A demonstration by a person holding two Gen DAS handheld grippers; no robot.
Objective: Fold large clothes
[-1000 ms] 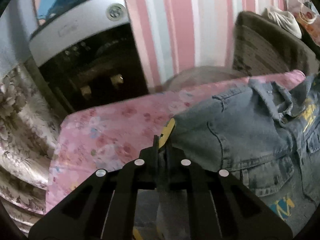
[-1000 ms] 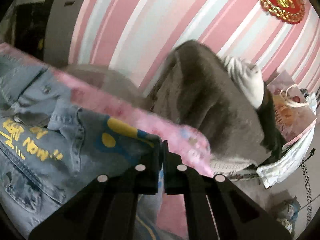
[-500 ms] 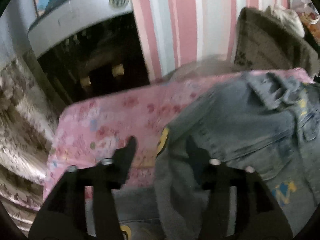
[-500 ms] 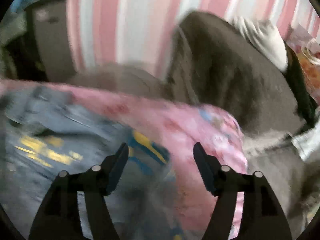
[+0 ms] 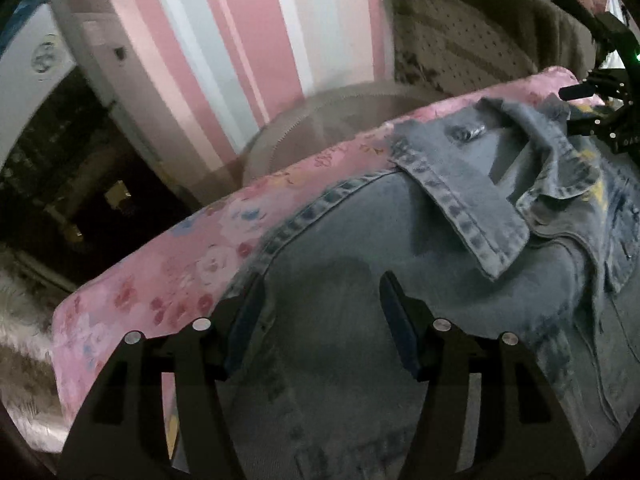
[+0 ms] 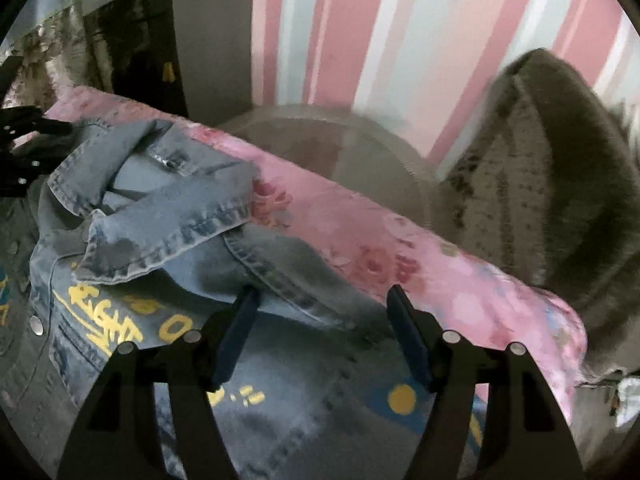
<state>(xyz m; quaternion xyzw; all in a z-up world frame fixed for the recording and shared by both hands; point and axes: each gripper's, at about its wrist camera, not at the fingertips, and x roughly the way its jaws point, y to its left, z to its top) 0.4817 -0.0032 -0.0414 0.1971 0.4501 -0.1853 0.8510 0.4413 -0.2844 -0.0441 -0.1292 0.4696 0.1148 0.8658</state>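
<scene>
A blue denim jacket (image 5: 400, 280) with yellow lettering lies spread on a pink floral sheet (image 5: 168, 280), collar toward the far edge. My left gripper (image 5: 320, 308) is open and empty over its left shoulder. My right gripper (image 6: 320, 320) is open and empty over the jacket (image 6: 200, 240) at its right shoulder seam, near the sheet (image 6: 400, 248). Each gripper shows at the edge of the other's view: the right one (image 5: 600, 120) and the left one (image 6: 24, 148).
A pink and white striped wall (image 5: 240, 40) stands behind. A grey round stool (image 6: 320, 148) sits past the far edge. A grey blanket-covered chair (image 6: 560, 160) is at the right. A dark cabinet with a white appliance (image 5: 40, 120) is at the left.
Both grippers were shut on the jacket's shoulders one second ago. They have opened, let the jacket go, and moved forward over it toward the collar.
</scene>
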